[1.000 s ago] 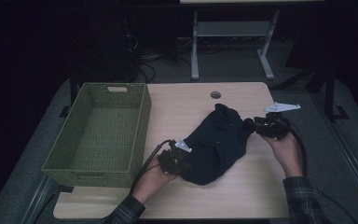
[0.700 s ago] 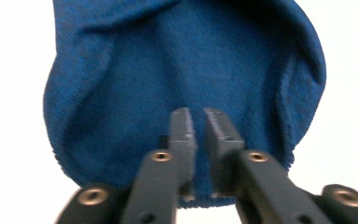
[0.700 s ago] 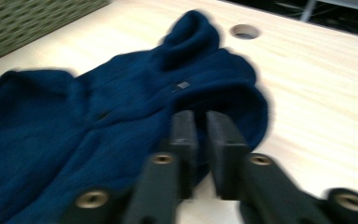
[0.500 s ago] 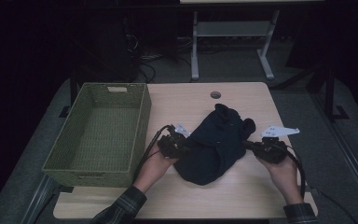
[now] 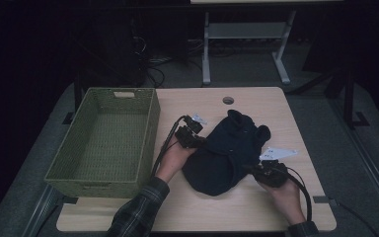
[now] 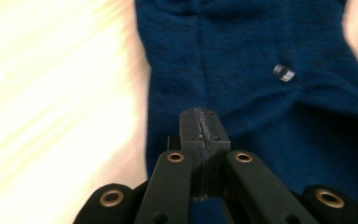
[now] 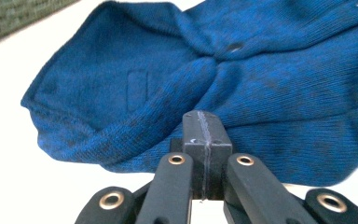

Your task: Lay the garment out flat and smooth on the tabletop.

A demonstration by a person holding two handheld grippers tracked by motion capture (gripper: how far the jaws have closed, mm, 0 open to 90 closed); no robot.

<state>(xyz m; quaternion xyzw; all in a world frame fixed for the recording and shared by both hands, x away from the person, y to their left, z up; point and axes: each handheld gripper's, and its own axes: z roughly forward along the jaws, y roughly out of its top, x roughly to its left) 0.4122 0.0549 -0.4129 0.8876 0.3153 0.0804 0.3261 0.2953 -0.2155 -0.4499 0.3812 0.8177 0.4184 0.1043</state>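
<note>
A dark blue knitted garment [image 5: 227, 153] lies crumpled on the wooden table [image 5: 202, 210]. My left gripper [image 5: 201, 141] is at the garment's left edge, jaws shut. In the left gripper view the closed tips [image 6: 200, 114] hover over the blue knit [image 6: 261, 42], near a small grey button [image 6: 284, 73]. My right gripper [image 5: 247, 169] is at the garment's near right edge, also shut. Its tips [image 7: 204, 116] point at a folded hem of the garment [image 7: 270, 93]. I see no cloth pinched between either pair of jaws.
A green woven basket [image 5: 150, 123], with nothing in it, stands on the table's left side, close to my left hand. A round cable hole [image 5: 228, 100] sits near the far edge. A desk frame [image 5: 246, 34] stands on the dark floor beyond.
My left hand has moved away from the person along the garment's left side. My right hand has come from the garment's far right end down to its near right edge.
</note>
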